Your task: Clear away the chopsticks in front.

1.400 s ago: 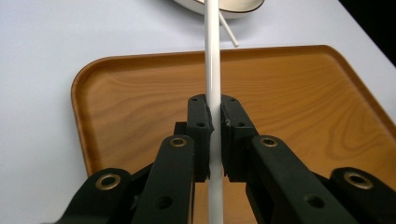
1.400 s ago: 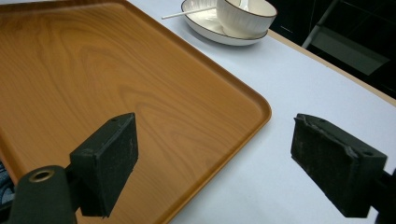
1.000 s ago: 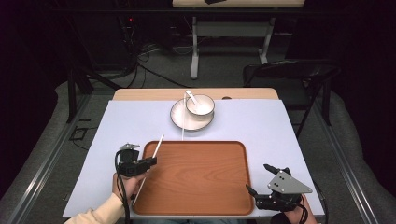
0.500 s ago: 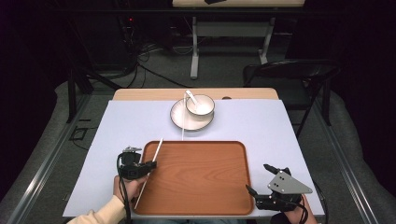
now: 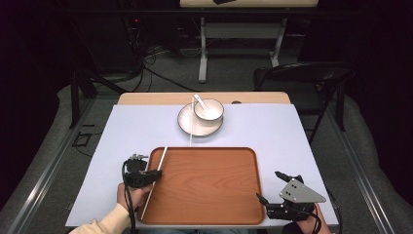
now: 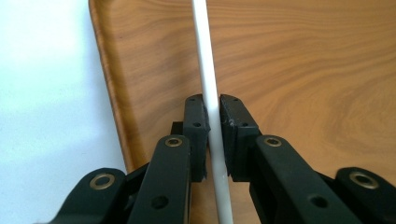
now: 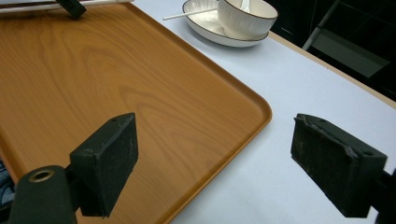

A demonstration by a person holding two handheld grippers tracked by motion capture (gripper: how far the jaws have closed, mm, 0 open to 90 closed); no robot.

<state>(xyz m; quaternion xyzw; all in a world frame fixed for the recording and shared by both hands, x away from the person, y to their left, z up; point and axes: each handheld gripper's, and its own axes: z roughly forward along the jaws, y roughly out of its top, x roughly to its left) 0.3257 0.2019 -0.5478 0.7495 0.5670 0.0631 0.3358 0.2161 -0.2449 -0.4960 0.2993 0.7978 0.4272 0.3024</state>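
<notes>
One white chopstick point(image 6: 209, 84) lies along the left edge of the wooden tray point(image 5: 204, 214), pinched between the pads of the left tongs point(image 5: 157, 173). By the look of it, its mate point(image 5: 190, 138) is yet to be fetched from beside the plate point(image 5: 185, 124) and bowl point(image 5: 209, 109). The left hand point(image 5: 127, 195) holds level over the tray's left rim, while the right tongs point(image 5: 268, 187) rest released, jaws wide, at the tray's near right corner on the desk point(image 5: 292, 131).

The left gripper point(image 5: 155, 174) sits low at the near left, held by a hand point(image 5: 127, 196) in a cream sleeve, jaws pointing right — nearly together, pinched on a thin white stick point(image 6: 211, 100) and just now easing a touch apart. The right gripper point(image 5: 270, 188) rests at the near right corner, grey plate on top — its jaws spread wide with nothing between them, pointing left and away.
</notes>
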